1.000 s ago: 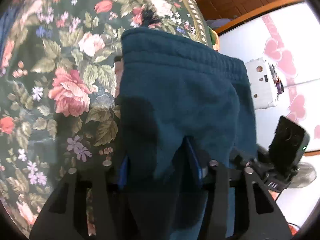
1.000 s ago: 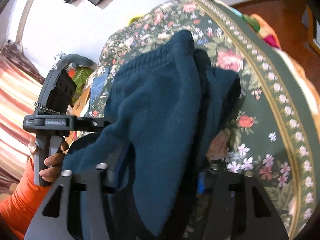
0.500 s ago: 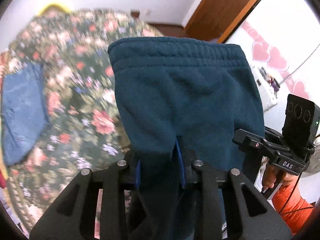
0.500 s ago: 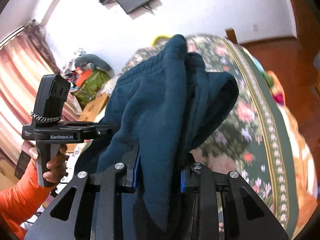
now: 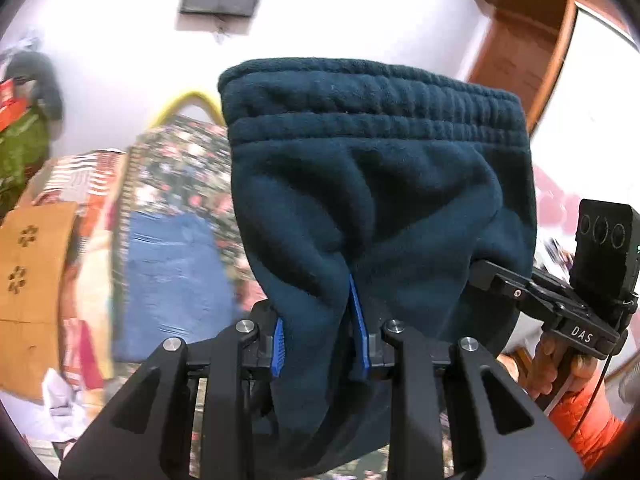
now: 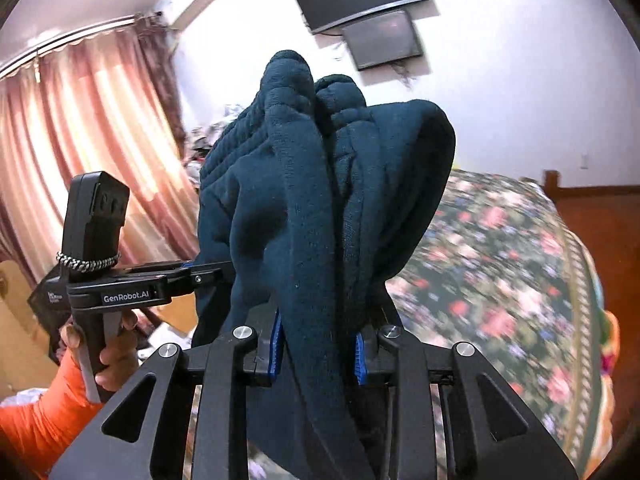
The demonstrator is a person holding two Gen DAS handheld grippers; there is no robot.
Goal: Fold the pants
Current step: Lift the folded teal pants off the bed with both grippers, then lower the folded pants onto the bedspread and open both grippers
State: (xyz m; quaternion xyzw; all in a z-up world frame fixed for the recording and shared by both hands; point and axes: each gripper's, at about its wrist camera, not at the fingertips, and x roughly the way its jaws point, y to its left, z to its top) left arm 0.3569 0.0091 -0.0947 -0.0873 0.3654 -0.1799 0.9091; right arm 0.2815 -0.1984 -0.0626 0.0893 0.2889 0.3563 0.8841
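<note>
The dark teal fleece pants (image 5: 380,184) hang bunched in the air, their elastic waistband at the top in the left wrist view. My left gripper (image 5: 320,344) is shut on a fold of the pants, blue pads pressing the cloth. My right gripper (image 6: 318,350) is shut on another thick fold of the same pants (image 6: 312,208). Each gripper shows in the other's view: the right one (image 5: 560,304) at the right edge, the left one (image 6: 132,280) at the left, both gripping the cloth edge.
The floral bedspread (image 6: 500,264) lies below and to the right. A blue folded garment (image 5: 172,276) lies on the bed. A cardboard box (image 5: 32,280) stands at the left. Pink curtains (image 6: 80,152), a wall screen (image 6: 360,0) and a wooden door (image 5: 520,40) surround.
Both grippers have lifted the pants off the bed and tilted upward. The views now show walls and ceiling where the bedspread filled the frames before.
</note>
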